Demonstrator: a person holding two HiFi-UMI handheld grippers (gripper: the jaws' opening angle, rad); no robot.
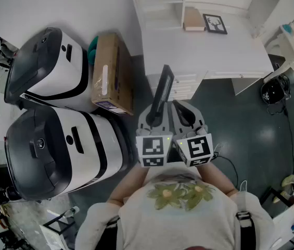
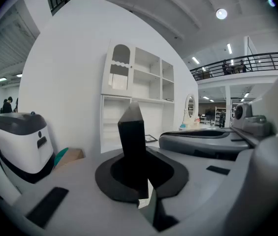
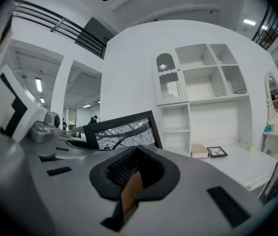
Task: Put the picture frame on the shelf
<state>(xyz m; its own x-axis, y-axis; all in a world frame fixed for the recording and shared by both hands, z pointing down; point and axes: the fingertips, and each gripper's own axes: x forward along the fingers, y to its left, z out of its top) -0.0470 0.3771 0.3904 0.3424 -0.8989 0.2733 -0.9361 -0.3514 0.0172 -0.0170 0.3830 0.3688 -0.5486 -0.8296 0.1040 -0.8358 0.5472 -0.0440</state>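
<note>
The black picture frame (image 1: 163, 87) stands edge-on in front of me, gripped at its lower edge by my left gripper (image 1: 157, 120), which is shut on it. In the left gripper view the frame (image 2: 132, 146) rises as a dark narrow slab from between the jaws. From the right gripper view its black-and-white picture side (image 3: 121, 131) shows to the left. My right gripper (image 1: 184, 116) is held close beside the left one, shut with nothing in it. The white shelf unit (image 1: 162, 1) stands ahead on a white desk (image 1: 204, 53), some way beyond both grippers.
A small deer picture (image 1: 215, 23) and a tan book (image 1: 193, 19) lie on the desk under the shelves. Two large white-and-black machines (image 1: 48, 72) and a cardboard box (image 1: 110, 72) stand at the left. A black round object (image 1: 274, 91) and cables lie on the floor at the right.
</note>
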